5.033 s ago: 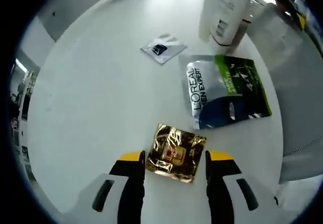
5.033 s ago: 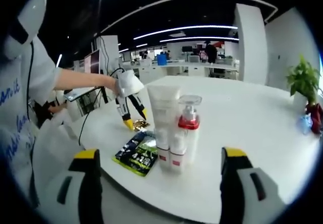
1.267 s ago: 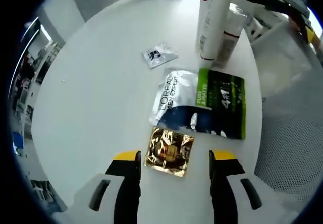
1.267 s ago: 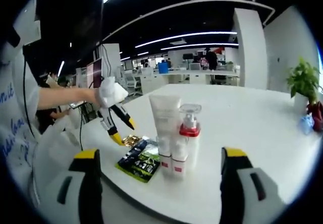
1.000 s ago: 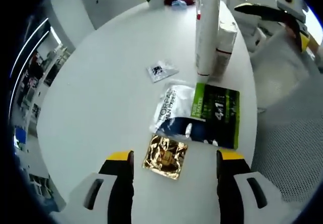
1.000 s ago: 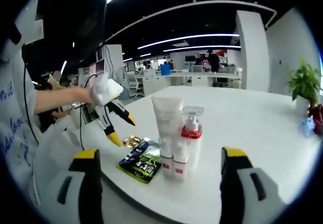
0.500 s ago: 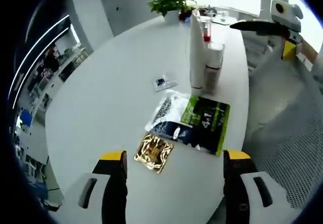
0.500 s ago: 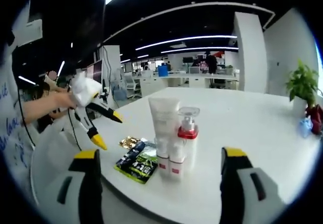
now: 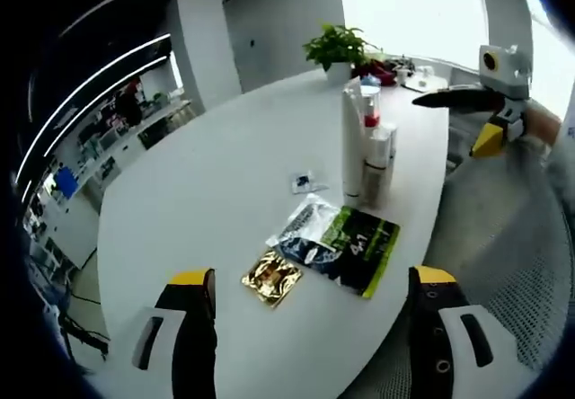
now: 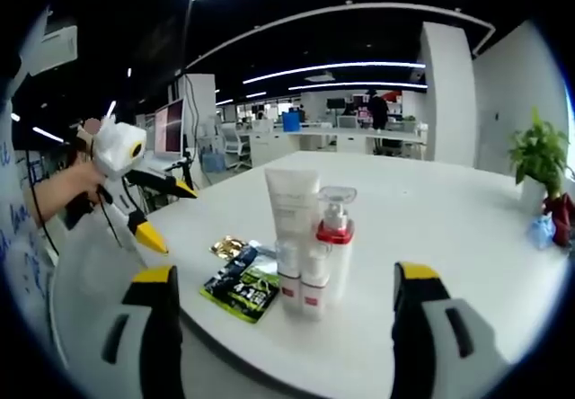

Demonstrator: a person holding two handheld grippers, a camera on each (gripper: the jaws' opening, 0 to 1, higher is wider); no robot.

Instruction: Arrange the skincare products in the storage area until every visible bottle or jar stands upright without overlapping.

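Note:
A tall white tube [image 9: 351, 143] and a clear pump bottle with a red collar [image 9: 377, 161] stand upright together on the round white table [image 9: 198, 201]. A green and black sachet [image 9: 346, 246], a gold sachet [image 9: 272, 278] and a small sachet [image 9: 308, 182] lie flat beside them. My left gripper [image 9: 312, 278] is open, held high and back from the gold sachet. My right gripper [image 10: 285, 275] is open in front of the tube [image 10: 292, 210] and pump bottle [image 10: 334, 237], well short of them. The left gripper [image 10: 169, 215] hangs open off the table's left side.
A potted plant [image 9: 337, 48] and small items stand at the table's far edge. The right gripper [image 9: 476, 116] is off the table's right edge, above a grey mesh chair [image 9: 521, 264]. A person's hand [image 10: 72, 188] holds the left gripper. Office desks fill the background.
My left gripper has pulled up and back from the gold sachet, so more of the table shows. The right gripper has stayed put. The products have not moved.

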